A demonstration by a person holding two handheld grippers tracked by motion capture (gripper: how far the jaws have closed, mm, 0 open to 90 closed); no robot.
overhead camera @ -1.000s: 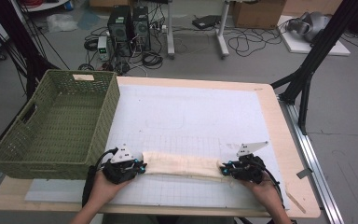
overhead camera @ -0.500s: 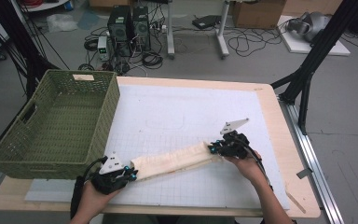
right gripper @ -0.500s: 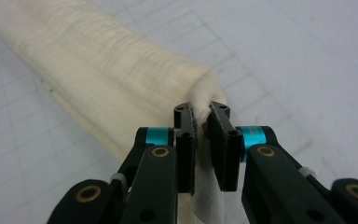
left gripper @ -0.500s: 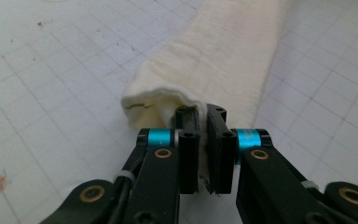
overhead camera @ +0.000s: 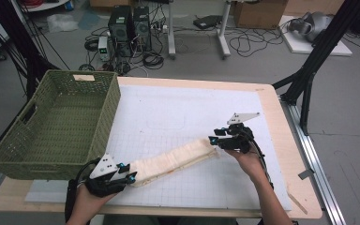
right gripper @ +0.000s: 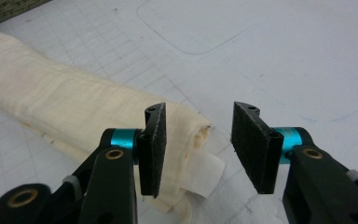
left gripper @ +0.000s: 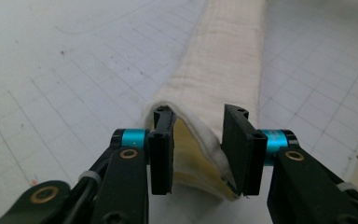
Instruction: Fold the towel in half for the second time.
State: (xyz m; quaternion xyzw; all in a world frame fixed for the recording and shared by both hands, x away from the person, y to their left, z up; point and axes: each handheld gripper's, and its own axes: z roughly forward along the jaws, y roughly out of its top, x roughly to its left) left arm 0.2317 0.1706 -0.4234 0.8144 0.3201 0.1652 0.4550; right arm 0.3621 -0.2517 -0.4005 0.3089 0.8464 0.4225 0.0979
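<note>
A long cream cloth point(overhead camera: 173, 159), folded into a narrow strip, lies slantwise on the white grid mat point(overhead camera: 178, 103). My left gripper point(overhead camera: 130, 174) is at its near left end. In the left gripper view the jaws point(left gripper: 198, 140) have just been opening, and the cloth's end point(left gripper: 223, 60) sits loosely between the parted pads. My right gripper point(overhead camera: 213, 139) is at the far right end. Its jaws point(right gripper: 198, 140) have also just been opening, and the cloth point(right gripper: 51, 107) ends beside the left pad, with a small flap in the gap.
A green woven basket point(overhead camera: 108, 112) stands at the mat's left edge, close to my left hand. The wooden table point(overhead camera: 276, 122) borders the mat on the right. Black frame legs, computers and cables are on the floor beyond the table.
The strip lay level along the front with both grippers shut on its ends. My right gripper carried its end farther up the table and my left drew toward the near left. Both jaws have parted.
</note>
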